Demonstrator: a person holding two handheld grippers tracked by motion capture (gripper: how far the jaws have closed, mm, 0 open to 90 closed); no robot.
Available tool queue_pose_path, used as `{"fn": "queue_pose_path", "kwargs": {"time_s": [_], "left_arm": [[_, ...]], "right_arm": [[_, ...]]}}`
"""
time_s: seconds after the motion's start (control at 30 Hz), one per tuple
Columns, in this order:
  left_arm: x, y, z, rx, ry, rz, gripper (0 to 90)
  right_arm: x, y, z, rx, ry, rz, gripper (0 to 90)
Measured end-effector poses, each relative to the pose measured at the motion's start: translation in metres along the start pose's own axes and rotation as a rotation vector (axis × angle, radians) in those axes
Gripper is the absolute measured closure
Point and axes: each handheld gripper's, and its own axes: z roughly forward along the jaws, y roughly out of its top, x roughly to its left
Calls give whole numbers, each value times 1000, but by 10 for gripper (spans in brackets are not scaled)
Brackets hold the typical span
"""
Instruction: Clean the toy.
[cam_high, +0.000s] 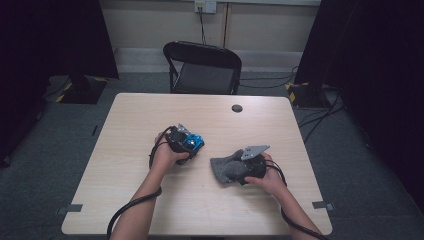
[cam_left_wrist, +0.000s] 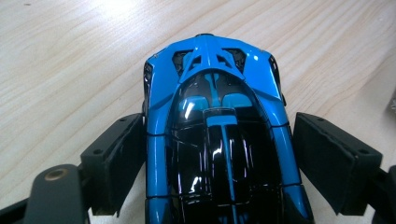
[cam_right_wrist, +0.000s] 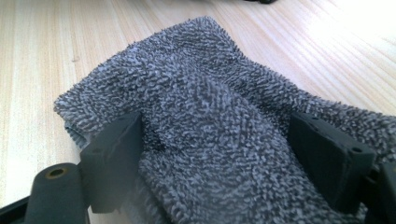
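Item one: table (cam_high: 150, 210), pale wood-grain top with rounded corners, a dark round plug (cam_high: 237, 108) set near its far edge. The far half, the whole left side and the near-left corner of the top lie bare; both objects sit in the middle band, nearer the person's edge than the far one.

Item two: toy car (cam_left_wrist: 217, 135), blue body with glossy black roof and stripes. In the high view it lies left of centre (cam_high: 193, 142), well in from every table edge. The left gripper (cam_left_wrist: 217, 161) straddles it: in the left gripper view the left jaw lies against the car's flank, while the right jaw stands a narrow gap off the other flank, so the jaws sit apart around the car and are not clamped on it. Bare wood extends ahead of the car's nose and to both sides.

Item three: towel (cam_right_wrist: 205, 121), grey terry cloth, bunched into a mound right of centre (cam_high: 226, 169), apart from the car with a strip of bare table between them. The right gripper (cam_right_wrist: 215, 158) is pushed into it, jaws wide, with cloth heaped up between the pads and pressing both. The towel's left edge hangs loose on the wood; open table lies beyond its far edge.

Item four: folding chair (cam_high: 205, 67), black, beyond the far edge.
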Motion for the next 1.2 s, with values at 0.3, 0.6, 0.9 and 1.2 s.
{"fn": "queue_pose_path", "kwargs": {"time_s": [0.3, 0.6, 0.9, 1.2], "left_arm": [[1, -1, 0, 11, -5, -44, 196], [-4, 1, 2, 20, 23, -18, 234], [-4, 2, 1, 29, 34, -32, 256], [-6, 5, 1, 55, 47, -40, 260]], "right_arm": [[1, 0, 0, 1, -4, 6, 190], [1, 0, 0, 1, -5, 7, 191], [1, 0, 0, 1, -5, 8, 191], [1, 0, 0, 1, -5, 9, 191]]}}
